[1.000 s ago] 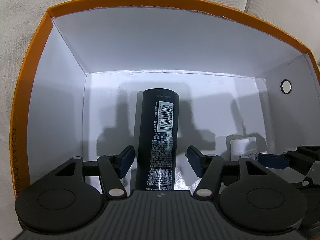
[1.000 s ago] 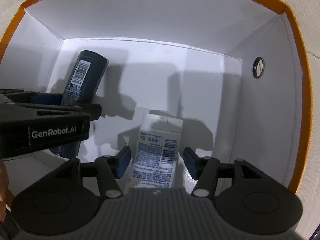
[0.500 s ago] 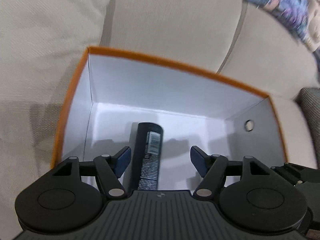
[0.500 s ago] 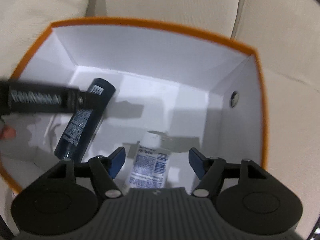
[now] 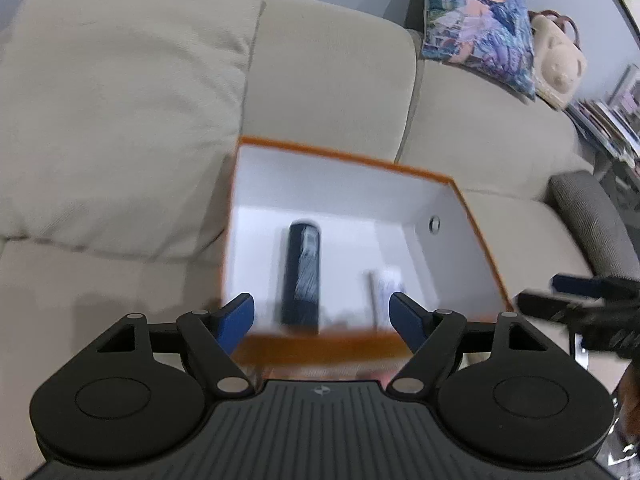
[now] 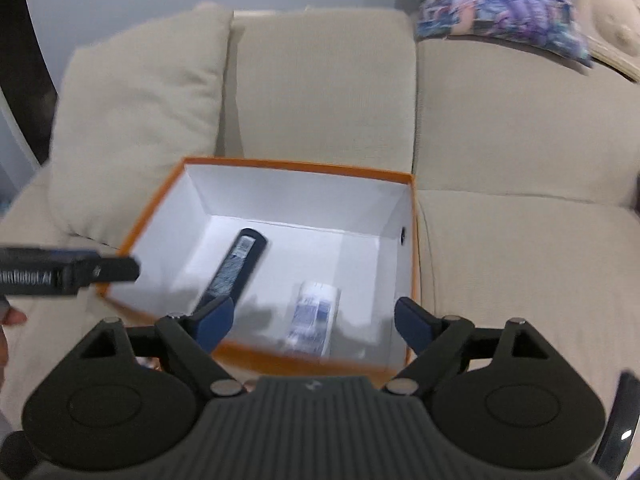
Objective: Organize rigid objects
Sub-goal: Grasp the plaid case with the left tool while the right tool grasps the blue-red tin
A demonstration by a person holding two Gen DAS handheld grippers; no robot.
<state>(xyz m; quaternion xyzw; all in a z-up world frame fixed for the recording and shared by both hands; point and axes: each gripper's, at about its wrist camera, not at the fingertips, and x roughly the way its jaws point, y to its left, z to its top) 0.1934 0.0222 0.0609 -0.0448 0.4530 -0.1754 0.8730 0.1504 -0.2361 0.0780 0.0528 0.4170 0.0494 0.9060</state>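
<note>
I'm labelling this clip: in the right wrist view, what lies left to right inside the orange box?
Dark bottle lying on the box floor, then white bottle, then the round hole in the right wall.

A home living room is indicated: a beige fabric sofa [image 6: 328, 92] with loose back cushions is seen against a plain grey wall, a printed throw pillow [image 5: 480, 20] and a cream bag [image 5: 560, 60] are propped along its top edge, and stacked books [image 5: 608, 120] are glimpsed nearby
</note>
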